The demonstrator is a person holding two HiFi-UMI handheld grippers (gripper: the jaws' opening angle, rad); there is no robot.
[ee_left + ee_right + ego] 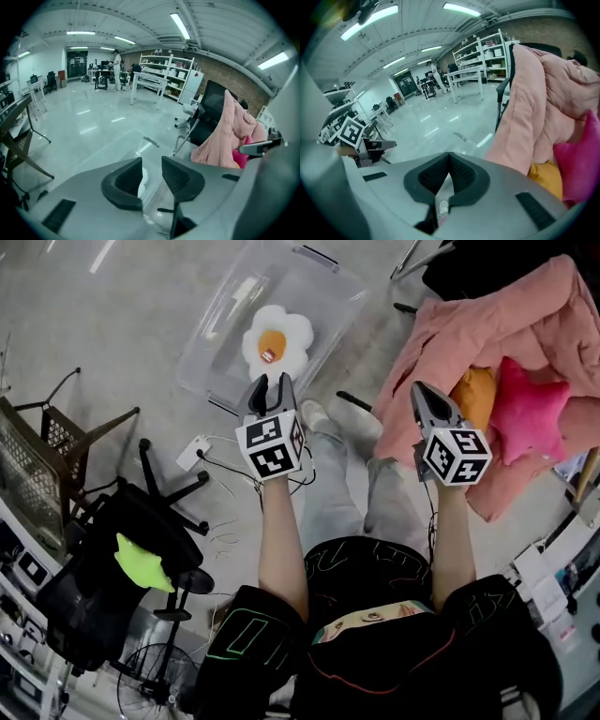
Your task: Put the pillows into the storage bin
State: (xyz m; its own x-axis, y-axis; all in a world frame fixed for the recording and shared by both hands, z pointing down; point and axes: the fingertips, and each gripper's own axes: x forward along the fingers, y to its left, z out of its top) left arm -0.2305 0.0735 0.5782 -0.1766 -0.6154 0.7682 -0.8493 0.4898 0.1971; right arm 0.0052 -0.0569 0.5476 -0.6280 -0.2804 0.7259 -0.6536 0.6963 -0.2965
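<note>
**Head view.** One clear plastic storage bin (217,326) stands on the grey polished floor (112,324). It holds a single fried-egg pillow (277,341), white with an orange centre. The left gripper (270,382) hangs over the bin's near edge, just below that pillow in the picture. The right gripper (419,390) is beside a pink cloth (469,329) draped over a chair. On the cloth lie an orange pillow (476,395) and a pink star pillow (530,413), touching each other. A green star pillow (142,563) rests on a black office chair (89,592), well apart from the bin. Pillows counted: four, one of them in the bin. A mesh chair (37,460) and a floor fan (155,688) stand at the left.

**Left gripper view.** The left gripper (151,161) has its jaws spread, with nothing pinched. The white of the egg pillow (142,180) shows through the gap, down in the bin (149,140). The pink cloth (225,133) and pink pillow (241,158) are at the right. The room is a large hall with ceiling strip lights, shelving (164,75) and tables.

**Right gripper view.** The right gripper (449,157) has its jaws pressed together and empty. The pink cloth (534,103), orange pillow (546,179) and pink pillow (581,164) lie close at the right.
</note>
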